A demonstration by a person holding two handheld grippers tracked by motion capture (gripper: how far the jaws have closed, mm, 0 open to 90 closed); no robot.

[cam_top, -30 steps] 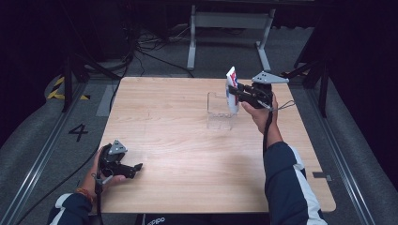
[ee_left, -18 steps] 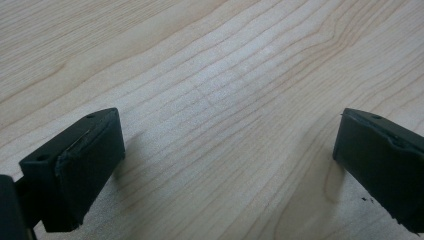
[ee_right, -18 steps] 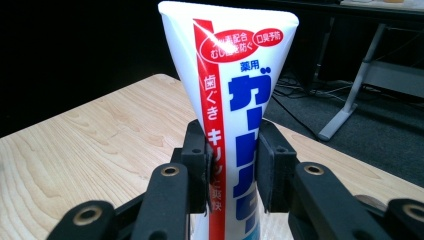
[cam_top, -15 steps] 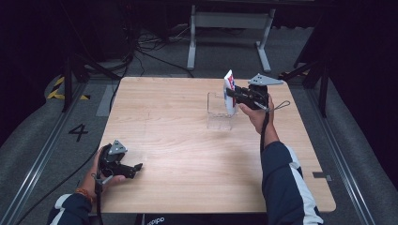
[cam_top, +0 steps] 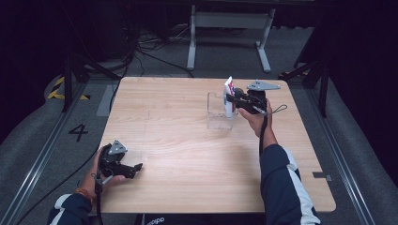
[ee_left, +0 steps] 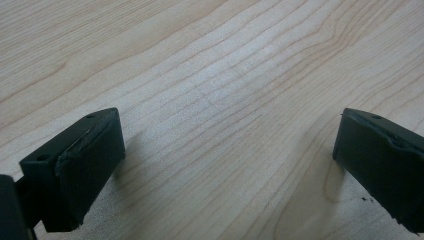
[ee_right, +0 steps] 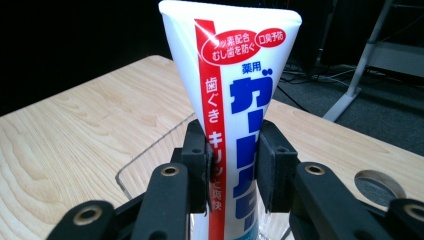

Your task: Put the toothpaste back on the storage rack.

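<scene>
Toothpaste tube [ee_right: 235,120] upright, long axis vertical, flat crimped end up toward twelve o'clock, lower end down inside the clear container [cam_top: 219,112]. White body, red stripe along one edge, red ovals near the top, blue Japanese lettering down the front. Clamped by the right gripper [ee_right: 232,167] about midway along its length, one black pad pressing each broad face, fingers [ee_right: 197,160] narrowed tight on it, crimp standing well above them. In the high view, tube [cam_top: 229,96] over the container at about one o'clock on the wooden table [cam_top: 187,140], right gripper [cam_top: 231,99] reaching in from three o'clock. Left gripper [cam_top: 133,169] low at about eight o'clock, fingers [ee_left: 80,170] spread wide, bare wood between.
</scene>
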